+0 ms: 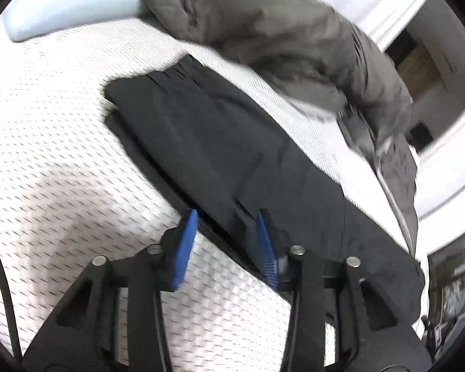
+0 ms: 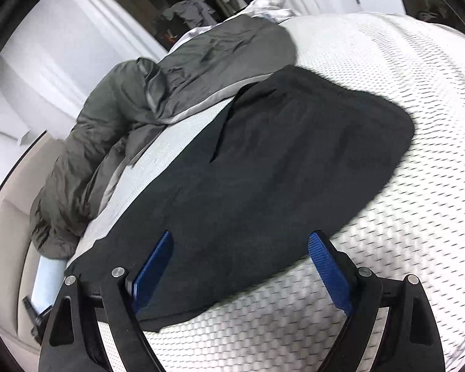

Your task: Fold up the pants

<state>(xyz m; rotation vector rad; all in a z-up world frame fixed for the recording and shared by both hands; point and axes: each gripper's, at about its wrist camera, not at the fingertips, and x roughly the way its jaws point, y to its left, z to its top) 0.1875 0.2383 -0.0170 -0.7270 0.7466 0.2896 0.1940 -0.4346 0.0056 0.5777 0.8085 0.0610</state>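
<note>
A bed (image 1: pixel 46 130) with a white, dotted mesh-like cover fills most of both views, its far edges cut off by the round fisheye borders. The pictures are smeared by motion, so fine texture is hard to read.

The black pants (image 1: pixel 232 142) lie flat on the bed as a long, folded strip, doubled over at least once; how many layers there are cannot be told. In the right wrist view the pants (image 2: pixel 294 161) spread wide, with a slit-like opening, perhaps a pocket, near their far side.

Beyond the pants, at the bed's far edge, a grey jacket (image 1: pixel 279 31) lies crumpled, partly hanging over the side; its lower part is out of sight. A pale blue pillow (image 1: pixel 71 3) sits past the pants' end, half hidden by the jacket.

The left hand-held gripper (image 1: pixel 226 241) stands partly open over the near edge of the pants, its blue pads apart; whether any cloth is caught between them cannot be told. The right hand-held gripper (image 2: pixel 241 276) is spread wide over the pants' near edge, gripping nothing. The room behind is too blurred to make out.
</note>
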